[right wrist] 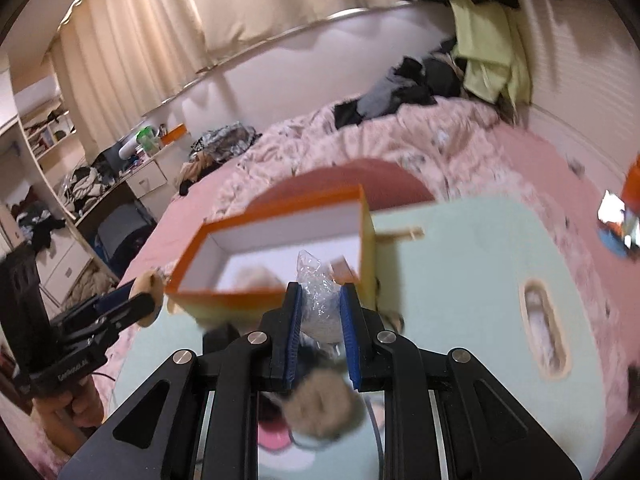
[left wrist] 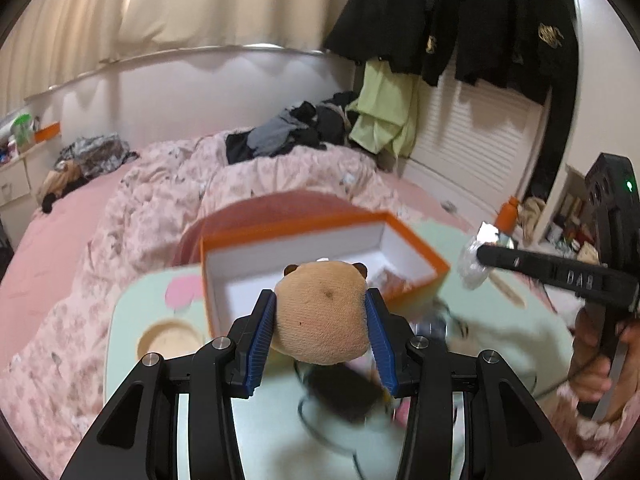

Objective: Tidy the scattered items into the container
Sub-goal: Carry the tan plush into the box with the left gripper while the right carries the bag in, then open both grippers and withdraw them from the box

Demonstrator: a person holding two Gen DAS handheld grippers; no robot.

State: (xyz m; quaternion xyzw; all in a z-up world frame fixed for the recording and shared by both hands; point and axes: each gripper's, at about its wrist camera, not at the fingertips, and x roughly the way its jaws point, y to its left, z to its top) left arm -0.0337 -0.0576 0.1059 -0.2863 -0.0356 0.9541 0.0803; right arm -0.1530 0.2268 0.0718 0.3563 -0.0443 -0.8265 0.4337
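Left gripper (left wrist: 322, 312) clamps plush toy (left wrist: 324, 312) at orange box (left wrist: 416, 246) rim; right gripper (right wrist: 320, 312) clamps plastic bag (right wrist: 318, 300).

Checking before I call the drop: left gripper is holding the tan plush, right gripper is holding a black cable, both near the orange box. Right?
Not quite. The right gripper is shut on a crinkly clear plastic bag, not a cable, as the right wrist view shows. The left gripper does hold the tan plush, near the orange box.

- My left wrist view blurs the dark corded object (left wrist: 340, 396) under the tan plush toy (left wrist: 323, 312); I cannot identify it.
- The open orange cardboard box (right wrist: 224, 300) is smeared; its contents are unclear.
- The round fuzzy beige thing (right wrist: 320, 404) is unreadable.
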